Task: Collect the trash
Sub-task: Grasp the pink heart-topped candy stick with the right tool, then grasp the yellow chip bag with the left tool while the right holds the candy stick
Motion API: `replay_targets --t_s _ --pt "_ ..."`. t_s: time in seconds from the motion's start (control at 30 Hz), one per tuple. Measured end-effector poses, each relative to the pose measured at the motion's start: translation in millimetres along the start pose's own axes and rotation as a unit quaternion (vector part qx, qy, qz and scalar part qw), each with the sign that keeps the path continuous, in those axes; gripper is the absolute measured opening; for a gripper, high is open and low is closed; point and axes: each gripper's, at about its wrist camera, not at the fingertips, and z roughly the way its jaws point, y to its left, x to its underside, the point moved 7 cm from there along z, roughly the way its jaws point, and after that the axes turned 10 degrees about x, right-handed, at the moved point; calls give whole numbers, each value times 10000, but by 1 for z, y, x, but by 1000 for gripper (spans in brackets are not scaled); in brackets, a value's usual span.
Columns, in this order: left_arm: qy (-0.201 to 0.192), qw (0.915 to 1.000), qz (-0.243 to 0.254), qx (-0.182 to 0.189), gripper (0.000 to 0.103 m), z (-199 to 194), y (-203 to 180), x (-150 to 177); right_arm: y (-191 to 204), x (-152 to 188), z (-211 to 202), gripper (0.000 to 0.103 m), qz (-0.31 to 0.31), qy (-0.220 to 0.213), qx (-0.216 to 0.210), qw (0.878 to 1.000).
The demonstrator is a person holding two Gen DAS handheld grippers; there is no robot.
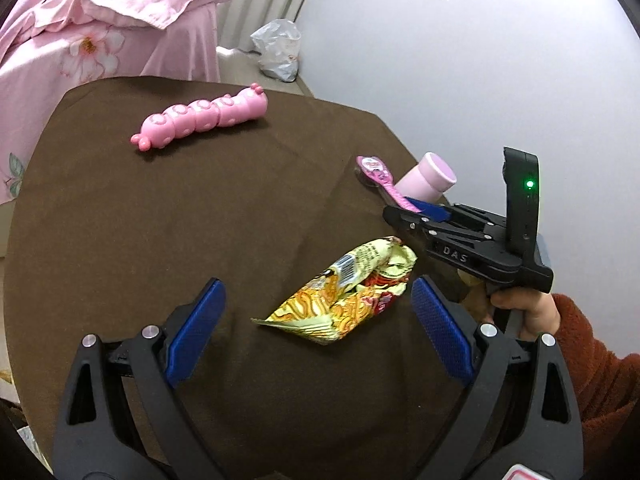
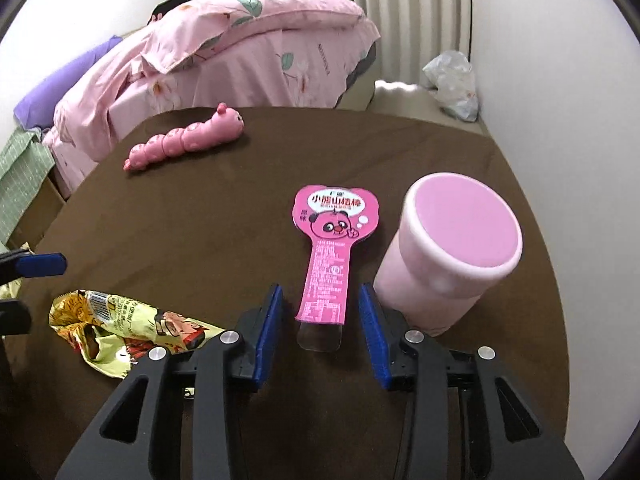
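Left wrist view: the left gripper [image 1: 318,312] hangs wide open over the brown table [image 1: 160,220], the crumpled yellow snack wrapper [image 1: 344,292] lying untouched between its pads. Right wrist view: the right gripper [image 2: 320,320] stands partly open, nothing clamped, straddling the tail of the pink lollipop wrapper [image 2: 332,256] beside the pink cup [image 2: 448,252].

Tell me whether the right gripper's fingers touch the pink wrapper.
Apart. The right wrist view shows dark cloth between each of the fingers and the pink wrapper.

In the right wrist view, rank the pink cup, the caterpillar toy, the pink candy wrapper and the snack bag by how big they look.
1. pink cup
2. snack bag, partly hidden
3. pink candy wrapper and caterpillar toy look alike; the toy lies farther off, so unsure.
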Motion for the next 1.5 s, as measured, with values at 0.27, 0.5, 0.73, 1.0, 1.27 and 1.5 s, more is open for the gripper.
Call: replay_targets --t_s 0.27,0.5,0.73,1.0,1.27,1.5 --pt "593 9951 787 43 93 33 -28 9 -11 53 -41 19 41 163 -234 9996" --pt "1078 9905 794 306 93 44 -50 38 -22 93 -79 28 357 155 -907 9951" --pt "880 9939 656 -115 93 17 -53 57 -19 81 -88 48 -117 -177 -754 9969" --pt "778 9944 544 -466 93 9 -41 42 -2 59 -53 48 -664 99 -750 9949" --pt "666 9877 1161 -805 93 35 -62 17 -21 62 -72 46 -161 -259 -718 9969" --pt "1287 9776 1456 -811 81 86 -72 -6 -50 73 -79 46 562 -282 -580 9963"
